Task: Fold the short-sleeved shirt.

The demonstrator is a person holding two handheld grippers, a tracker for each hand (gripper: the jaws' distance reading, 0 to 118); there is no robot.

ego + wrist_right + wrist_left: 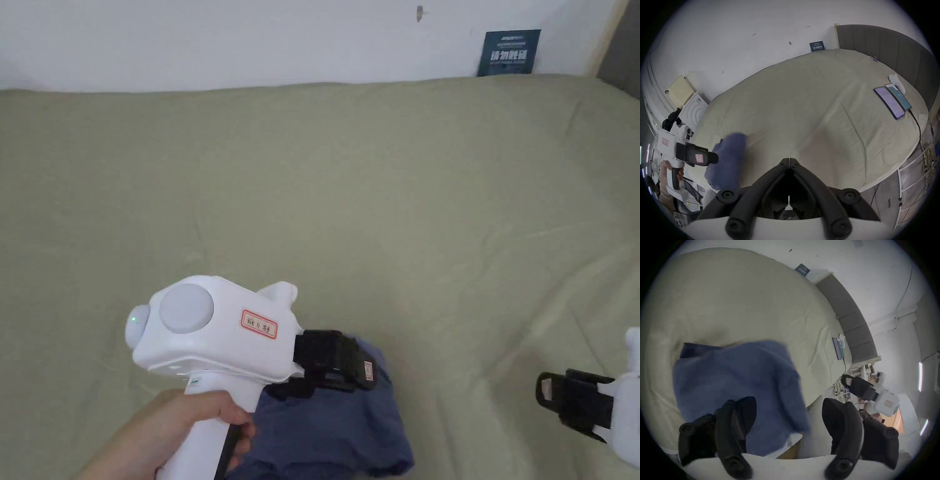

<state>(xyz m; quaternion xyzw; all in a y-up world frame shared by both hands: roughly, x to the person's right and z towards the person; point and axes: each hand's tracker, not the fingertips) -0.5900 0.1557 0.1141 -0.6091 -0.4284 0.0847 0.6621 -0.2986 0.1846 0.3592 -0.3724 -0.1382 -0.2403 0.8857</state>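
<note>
Nearby, left claw (788, 423) spread over blurred, seemingly bunched shirt (737, 378); right claw (789, 164) pressed together, phones (893, 102) beyond.

Soft even daylight; fisheye edges; motion-blurred cloth

The olive bedsheet (375, 187) lies bare across its middle and far side, open to passage. The bunched blue shirt (337, 431) blocks the near edge, while two phones (893, 100) and a cable (917, 126) crowd the right edge.
</note>
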